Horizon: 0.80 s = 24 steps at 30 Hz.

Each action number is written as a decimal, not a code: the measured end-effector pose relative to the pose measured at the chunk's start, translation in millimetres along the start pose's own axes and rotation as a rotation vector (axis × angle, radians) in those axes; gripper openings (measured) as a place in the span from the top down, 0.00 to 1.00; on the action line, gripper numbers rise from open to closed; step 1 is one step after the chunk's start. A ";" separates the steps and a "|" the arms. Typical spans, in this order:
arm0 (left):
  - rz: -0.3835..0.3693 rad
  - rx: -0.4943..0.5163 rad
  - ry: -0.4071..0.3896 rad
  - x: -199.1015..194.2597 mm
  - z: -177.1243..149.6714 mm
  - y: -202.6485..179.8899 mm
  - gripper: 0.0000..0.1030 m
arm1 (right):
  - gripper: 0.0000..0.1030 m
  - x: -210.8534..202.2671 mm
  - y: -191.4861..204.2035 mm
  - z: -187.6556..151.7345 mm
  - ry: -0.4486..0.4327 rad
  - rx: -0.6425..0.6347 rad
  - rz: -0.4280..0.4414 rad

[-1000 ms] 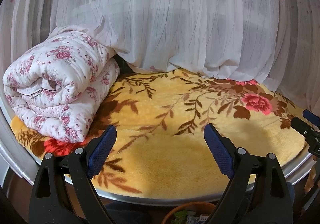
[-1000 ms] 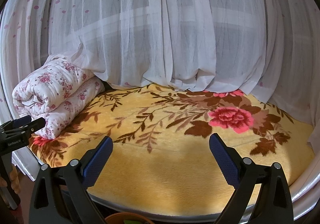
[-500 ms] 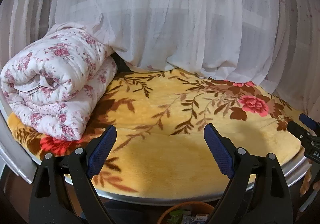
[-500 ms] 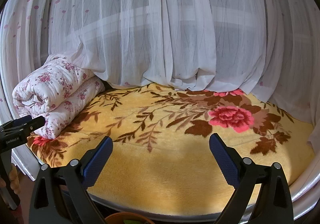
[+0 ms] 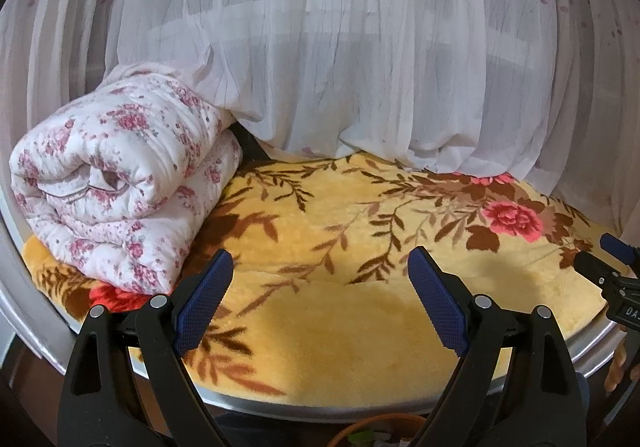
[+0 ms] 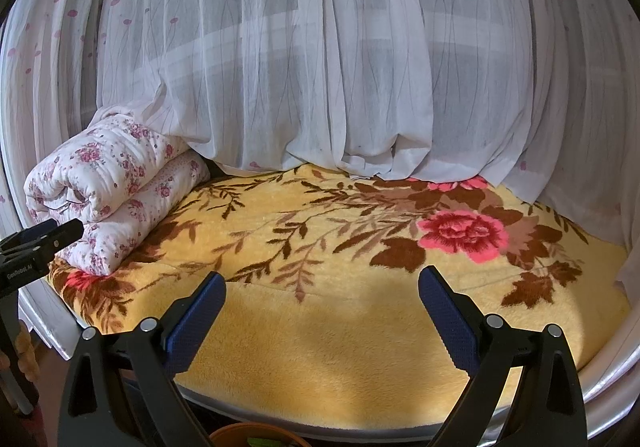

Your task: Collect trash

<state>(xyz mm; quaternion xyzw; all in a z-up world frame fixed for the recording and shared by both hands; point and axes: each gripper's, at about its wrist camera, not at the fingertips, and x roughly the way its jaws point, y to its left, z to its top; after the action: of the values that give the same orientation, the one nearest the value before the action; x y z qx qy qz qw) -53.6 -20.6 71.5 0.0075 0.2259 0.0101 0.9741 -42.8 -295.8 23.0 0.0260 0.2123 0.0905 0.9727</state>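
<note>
My left gripper is open and empty, held over the front edge of a yellow floral blanket on a window seat. My right gripper is open and empty over the same blanket, to the right of the left one. An orange bin rim with scraps inside shows below the seat edge; it also shows in the right wrist view. No loose trash shows on the blanket. The right gripper's tip shows in the left wrist view, and the left gripper's tip in the right wrist view.
A rolled white quilt with pink flowers lies on the blanket's left end. Sheer white curtains hang behind and drape onto the blanket. A white seat rim borders the front.
The left wrist view has shifted slightly: the quilt sits a little further right and lower. The right gripper's tip moved down a little at its edge. The right wrist view is almost unchanged.
</note>
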 end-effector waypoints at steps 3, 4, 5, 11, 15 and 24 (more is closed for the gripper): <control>-0.001 -0.007 -0.001 -0.7 1.1 -0.3 0.16 | 0.07 -0.7 -0.2 0.1 -0.001 0.003 0.001; 0.003 -0.004 -0.001 0.4 1.0 0.6 0.16 | 0.07 -0.1 -0.3 0.2 -0.001 0.001 0.001; 0.008 -0.006 -0.002 -0.1 1.4 -0.1 0.16 | 0.07 -0.2 -0.3 0.3 0.000 0.000 -0.001; 0.014 -0.033 0.001 -3.1 1.2 0.8 0.11 | 0.07 -0.1 -0.8 0.5 0.000 0.001 0.002; 0.043 -0.040 -0.001 -6.4 1.6 1.6 0.11 | 0.07 -0.2 -0.8 0.8 -0.001 0.001 0.003; 0.051 -0.034 -0.002 -13.3 0.4 1.1 0.10 | 0.06 -6.2 -5.5 -1.9 -0.010 0.004 -0.005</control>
<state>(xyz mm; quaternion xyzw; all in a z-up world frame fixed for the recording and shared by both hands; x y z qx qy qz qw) -65.4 -19.7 77.7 -0.0035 0.2246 0.0387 0.9737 -48.2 -302.3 23.3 0.0277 0.2078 0.0872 0.9739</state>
